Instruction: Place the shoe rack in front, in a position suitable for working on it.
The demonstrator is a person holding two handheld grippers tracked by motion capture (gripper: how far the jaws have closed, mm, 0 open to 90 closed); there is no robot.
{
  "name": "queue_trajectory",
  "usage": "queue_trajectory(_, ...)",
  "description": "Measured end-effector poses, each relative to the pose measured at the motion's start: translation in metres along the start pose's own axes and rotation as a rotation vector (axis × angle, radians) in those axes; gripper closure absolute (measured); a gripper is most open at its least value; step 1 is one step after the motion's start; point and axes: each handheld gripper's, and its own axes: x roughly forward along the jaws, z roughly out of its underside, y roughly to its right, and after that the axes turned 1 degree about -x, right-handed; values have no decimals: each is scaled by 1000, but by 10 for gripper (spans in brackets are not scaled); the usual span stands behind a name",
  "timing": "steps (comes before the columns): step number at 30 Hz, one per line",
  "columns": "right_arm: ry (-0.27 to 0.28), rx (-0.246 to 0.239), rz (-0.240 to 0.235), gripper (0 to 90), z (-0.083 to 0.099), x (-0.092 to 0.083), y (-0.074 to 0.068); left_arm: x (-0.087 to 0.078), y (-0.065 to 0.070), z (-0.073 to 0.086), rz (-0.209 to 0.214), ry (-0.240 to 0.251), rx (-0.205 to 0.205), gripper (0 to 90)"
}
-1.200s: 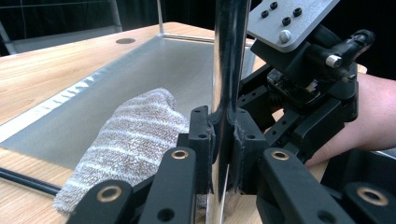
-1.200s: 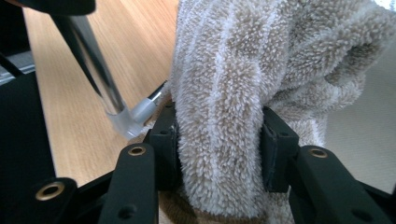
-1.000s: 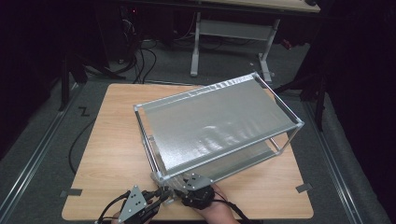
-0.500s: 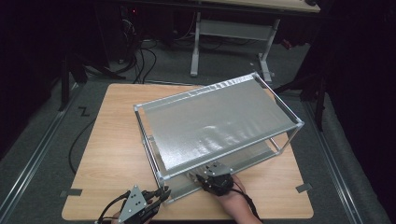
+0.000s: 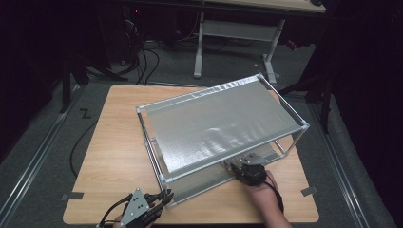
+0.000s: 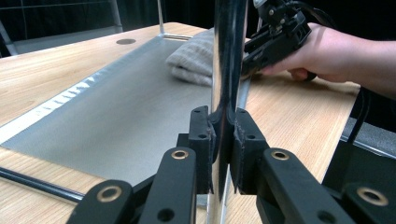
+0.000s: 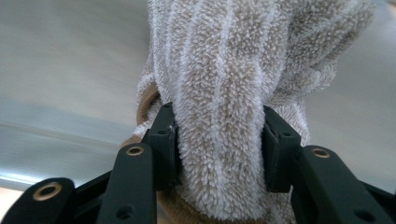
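I see my left gripper (image 5: 159, 199) at the near edge of the desk (image 5: 114, 156), at the front left corner of the metal rack (image 5: 223, 123). In the left gripper view its fingers (image 6: 201, 140) are clenched on the shiny upright post (image 6: 229, 70) of the rack, one pad on each side of the post, pressing it.

My right gripper (image 5: 242, 168) is further to the right in the high view, with the hand (image 5: 261, 190) behind it, and it reaches in under the upper shelf of the rack, over the lower shelf (image 6: 116, 112). In the right gripper view its fingers (image 7: 163, 140) are grasping a fluffy beige towel (image 7: 233, 93); the pads press into the pile on both sides, and the towel bulges up between them. The jaws stand about half apart because the cloth is thick.

The towel lies on the grey lower shelf of the rack, near its front right part. In the left gripper view I see it as a folded, ribbed bundle (image 6: 194, 58) resting on that shelf, just beside the post, and the right gripper (image 6: 275, 37) touches it from the desk side. Whether all of the towel rests on the shelf or a part is lifted, I cannot tell. The rack stands turned at an angle on the desk.
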Motion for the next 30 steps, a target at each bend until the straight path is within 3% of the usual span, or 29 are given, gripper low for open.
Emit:
queue_trajectory(4, -18, 72, 52, 564, 9, -5, 26, 0, 0, 0, 0, 0, 0, 801)
queue_trajectory(15, -43, 137, 249, 556, 29, -24, 80, -1, -1, 0, -8, 0, -5, 801)
queue_trajectory(22, -48, 119, 327, 526, 30, -26, 85, -1, -1, 0, -8, -1, -5, 802)
queue_trajectory(28, -13, 156, 299, 415, 29, -27, 86, -1, -1, 0, -5, -1, -6, 798)
queue_trajectory(30, 5, 177, 285, 399, 28, -27, 86, -2, -1, 0, 3, 7, -10, 759)
